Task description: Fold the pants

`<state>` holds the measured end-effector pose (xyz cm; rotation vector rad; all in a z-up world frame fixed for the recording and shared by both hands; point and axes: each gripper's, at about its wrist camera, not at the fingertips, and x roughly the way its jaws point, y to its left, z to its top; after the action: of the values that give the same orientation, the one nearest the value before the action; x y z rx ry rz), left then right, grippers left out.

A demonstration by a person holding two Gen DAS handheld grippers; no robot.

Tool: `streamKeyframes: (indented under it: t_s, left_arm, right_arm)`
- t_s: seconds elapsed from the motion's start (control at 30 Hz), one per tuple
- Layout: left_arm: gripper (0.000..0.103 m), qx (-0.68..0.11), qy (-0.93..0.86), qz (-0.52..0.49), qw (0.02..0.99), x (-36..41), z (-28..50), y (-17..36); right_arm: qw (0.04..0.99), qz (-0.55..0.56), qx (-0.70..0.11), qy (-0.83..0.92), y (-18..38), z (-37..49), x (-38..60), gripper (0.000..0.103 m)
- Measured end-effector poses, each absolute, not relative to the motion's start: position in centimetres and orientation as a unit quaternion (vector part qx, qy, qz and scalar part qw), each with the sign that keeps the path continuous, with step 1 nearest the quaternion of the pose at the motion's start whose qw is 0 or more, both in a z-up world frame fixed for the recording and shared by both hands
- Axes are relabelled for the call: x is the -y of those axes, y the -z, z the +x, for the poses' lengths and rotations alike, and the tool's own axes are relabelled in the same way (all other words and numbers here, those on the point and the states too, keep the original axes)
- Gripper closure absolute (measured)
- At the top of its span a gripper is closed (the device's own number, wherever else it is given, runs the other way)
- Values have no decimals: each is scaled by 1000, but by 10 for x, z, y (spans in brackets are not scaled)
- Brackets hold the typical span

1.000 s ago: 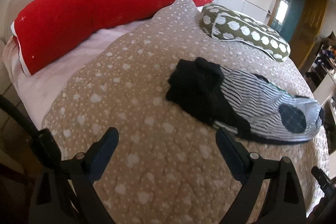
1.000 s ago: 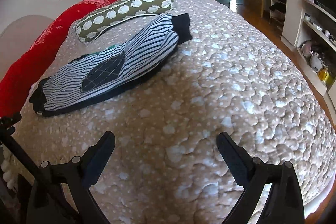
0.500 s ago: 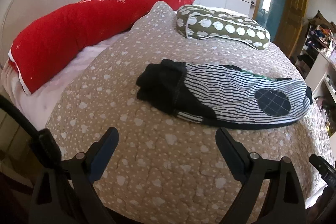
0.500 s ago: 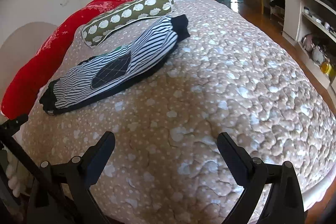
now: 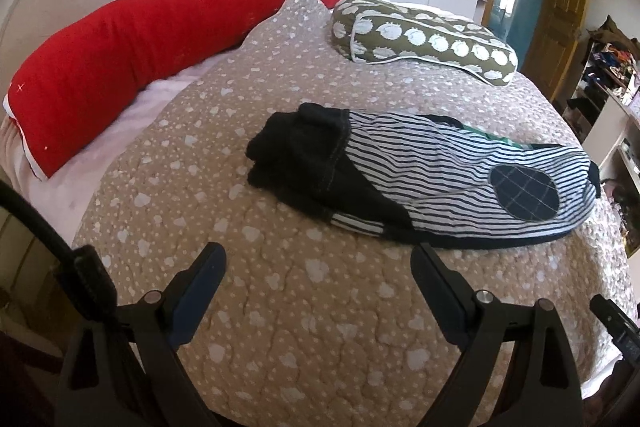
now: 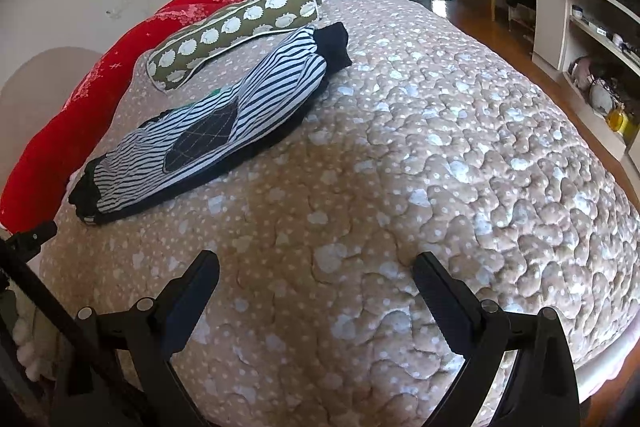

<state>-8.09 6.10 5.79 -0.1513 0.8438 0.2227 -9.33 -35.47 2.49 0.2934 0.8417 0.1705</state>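
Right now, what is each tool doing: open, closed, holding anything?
Left tool: open, holding nothing, above the quilt.
Right tool: open, holding nothing, apart from the pants.

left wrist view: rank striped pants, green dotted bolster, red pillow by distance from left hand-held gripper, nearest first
1. striped pants, just ahead of the left hand-held gripper, centre-right.
2. red pillow, far left, along the headboard.
3. green dotted bolster, far right; ranking against the pillow is close.

left wrist: bed's [image 5: 280, 307] head corner | right wrist: foot | shared: pants [image 5: 420, 179]
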Motion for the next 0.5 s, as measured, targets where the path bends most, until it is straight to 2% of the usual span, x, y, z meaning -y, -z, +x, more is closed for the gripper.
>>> streamKeyframes:
  t_s: [0.5]
  left_arm:
    - [10, -434, -78, -175, 880, -114, -47, -35]
  right_arm:
    - [900, 138, -408, -70, -25, -65, 348, 3]
